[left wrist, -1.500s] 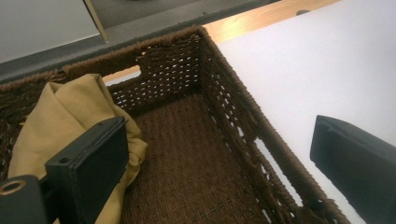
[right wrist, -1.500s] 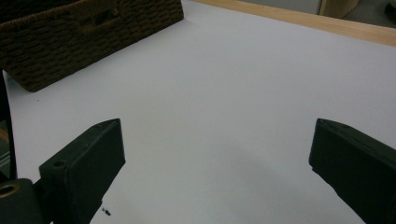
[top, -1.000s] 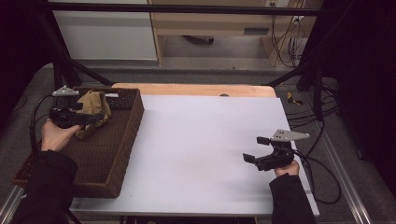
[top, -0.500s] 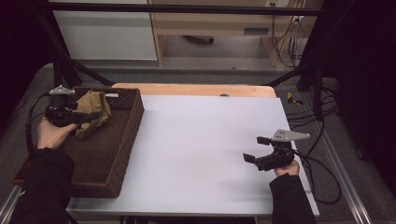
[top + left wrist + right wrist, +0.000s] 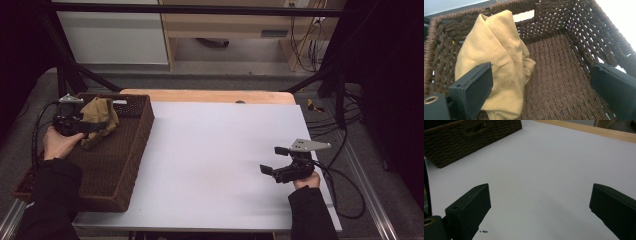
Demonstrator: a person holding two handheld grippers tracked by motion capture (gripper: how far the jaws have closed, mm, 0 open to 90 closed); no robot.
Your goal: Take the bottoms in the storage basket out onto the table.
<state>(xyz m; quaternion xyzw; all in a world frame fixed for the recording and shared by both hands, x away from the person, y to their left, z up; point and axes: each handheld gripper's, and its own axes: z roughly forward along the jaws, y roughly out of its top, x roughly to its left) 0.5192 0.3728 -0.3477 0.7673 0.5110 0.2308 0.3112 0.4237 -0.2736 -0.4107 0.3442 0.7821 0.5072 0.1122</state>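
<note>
My left gripper (image 5: 541,82) jaws wide apart over basket (image 5: 564,82); tan cloth (image 5: 499,62) touching one jaw. Risk: closing snags weave. Right gripper (image 5: 539,212) gaping, empty.

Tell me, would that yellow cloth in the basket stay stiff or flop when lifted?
The cloth will probably flop: it lies crumpled in soft folds, slumped against the basket wall. It looks thin, so likely light. Its matte weave suggests it should not slip easily from the left gripper, whose jaws stand open around its edge.
</note>
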